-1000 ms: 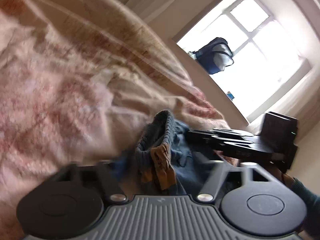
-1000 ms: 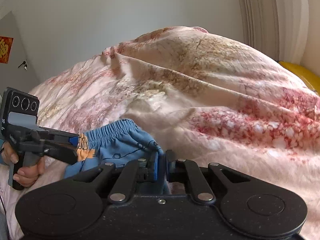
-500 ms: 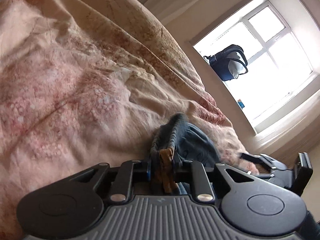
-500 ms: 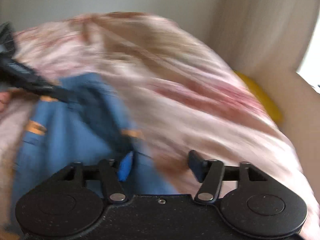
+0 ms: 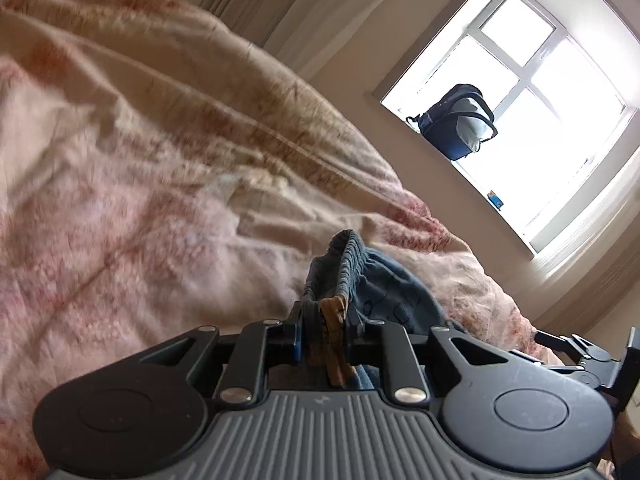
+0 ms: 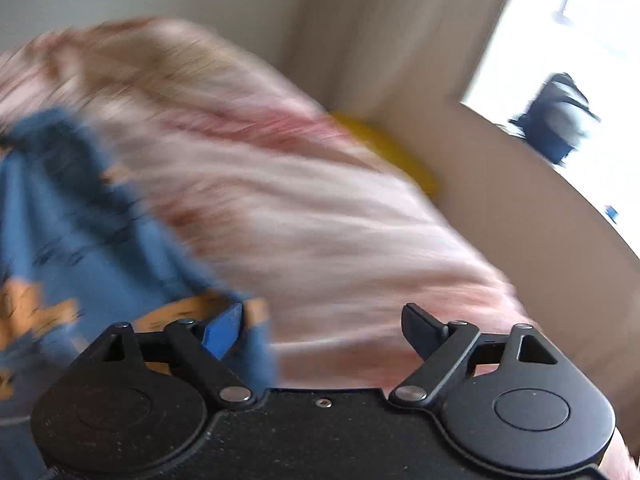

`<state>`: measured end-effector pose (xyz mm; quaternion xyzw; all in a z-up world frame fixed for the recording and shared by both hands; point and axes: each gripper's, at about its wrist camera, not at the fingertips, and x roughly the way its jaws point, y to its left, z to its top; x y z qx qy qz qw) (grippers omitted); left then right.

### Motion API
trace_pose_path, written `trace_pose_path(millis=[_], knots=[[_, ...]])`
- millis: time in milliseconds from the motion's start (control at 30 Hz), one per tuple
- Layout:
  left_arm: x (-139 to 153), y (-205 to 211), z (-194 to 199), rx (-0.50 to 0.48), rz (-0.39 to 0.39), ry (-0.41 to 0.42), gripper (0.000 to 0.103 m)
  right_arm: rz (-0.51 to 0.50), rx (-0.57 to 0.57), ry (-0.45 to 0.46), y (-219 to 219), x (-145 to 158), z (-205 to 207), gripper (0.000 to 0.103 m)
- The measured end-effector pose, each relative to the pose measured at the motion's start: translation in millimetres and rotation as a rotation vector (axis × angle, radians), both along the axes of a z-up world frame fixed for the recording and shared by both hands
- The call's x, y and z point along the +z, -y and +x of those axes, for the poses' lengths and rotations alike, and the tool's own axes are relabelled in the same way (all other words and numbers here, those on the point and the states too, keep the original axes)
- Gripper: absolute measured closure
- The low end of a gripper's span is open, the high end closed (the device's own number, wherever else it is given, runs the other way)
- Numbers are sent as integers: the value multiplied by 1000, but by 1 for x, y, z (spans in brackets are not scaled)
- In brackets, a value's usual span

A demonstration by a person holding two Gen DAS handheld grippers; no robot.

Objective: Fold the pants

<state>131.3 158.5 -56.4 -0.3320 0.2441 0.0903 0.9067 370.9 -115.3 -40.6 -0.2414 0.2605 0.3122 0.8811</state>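
Note:
Small blue pants (image 5: 376, 288) with orange trim lie on a pink flowered bedspread (image 5: 132, 208). My left gripper (image 5: 323, 334) is shut on their gathered waistband and the orange trim, holding that end raised. In the blurred right wrist view the pants (image 6: 80, 240) spread out at the left. My right gripper (image 6: 322, 330) has its jaws wide and still opening, with nothing between them; the left pad sits over the orange hem edge. The right gripper (image 5: 580, 354) also shows at the lower right of the left wrist view.
A window (image 5: 532, 120) with a dark blue bag (image 5: 460, 124) on its sill is at the right. Curtains (image 5: 272, 8) hang behind the bed. A yellow thing (image 6: 384, 148) lies at the bed's far side.
My left gripper closed on the waistband and lifted slightly. My right gripper let go of the pants, opened wide and swung to the right.

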Motion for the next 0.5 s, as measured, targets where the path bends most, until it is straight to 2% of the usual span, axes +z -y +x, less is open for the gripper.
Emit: trace_pose_path(millis=[67, 100, 133, 200, 233, 400, 500], knots=[[14, 8, -3, -1, 25, 26, 83, 28, -54, 18, 15, 10, -6, 20], [24, 13, -5, -9, 47, 46, 83, 81, -76, 17, 27, 18, -16, 18], [35, 20, -7, -23, 72, 66, 83, 129, -96, 14, 37, 24, -28, 16], [59, 38, -11, -73, 140, 109, 83, 223, -127, 26, 53, 35, -56, 4], [69, 48, -13, -102, 176, 131, 83, 266, -153, 33, 62, 39, -70, 3], [118, 130, -19, -338, 396, 224, 83, 513, -292, -15, 113, 55, -131, 1], [124, 187, -13, -487, 483, 225, 82, 605, -383, -36, 143, 61, -156, 1]])
